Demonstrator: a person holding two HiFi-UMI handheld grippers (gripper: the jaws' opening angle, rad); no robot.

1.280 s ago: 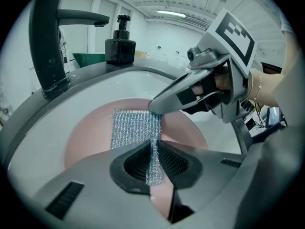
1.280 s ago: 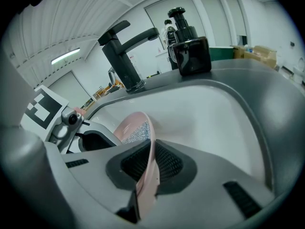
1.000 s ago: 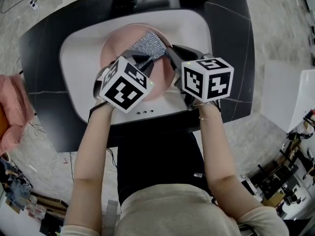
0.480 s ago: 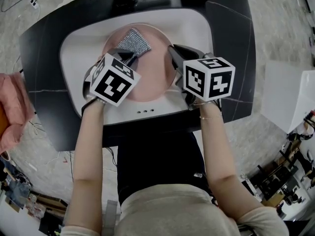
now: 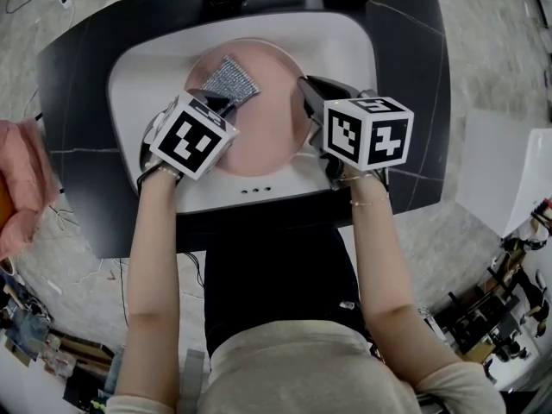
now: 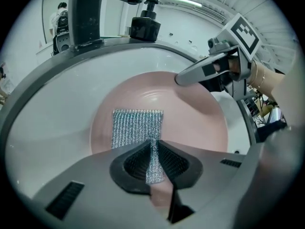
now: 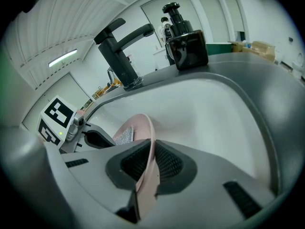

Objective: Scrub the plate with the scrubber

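A pink plate lies in the white sink. The silver mesh scrubber rests flat on the plate's left part, and my left gripper is shut on its near edge. In the left gripper view the scrubber spreads over the plate, with a strip pinched between the pads. My right gripper is shut on the plate's right rim. The right gripper view shows that rim edge-on between the pads, with the scrubber and the left gripper beyond it.
A black faucet and a black soap pump stand on the dark counter behind the sink. Three small holes mark the sink's near wall. A pink cloth lies off the counter at the left.
My left gripper has dragged the scrubber leftward across the plate, from near its middle to its left part. The right gripper has kept its hold on the rim without moving.
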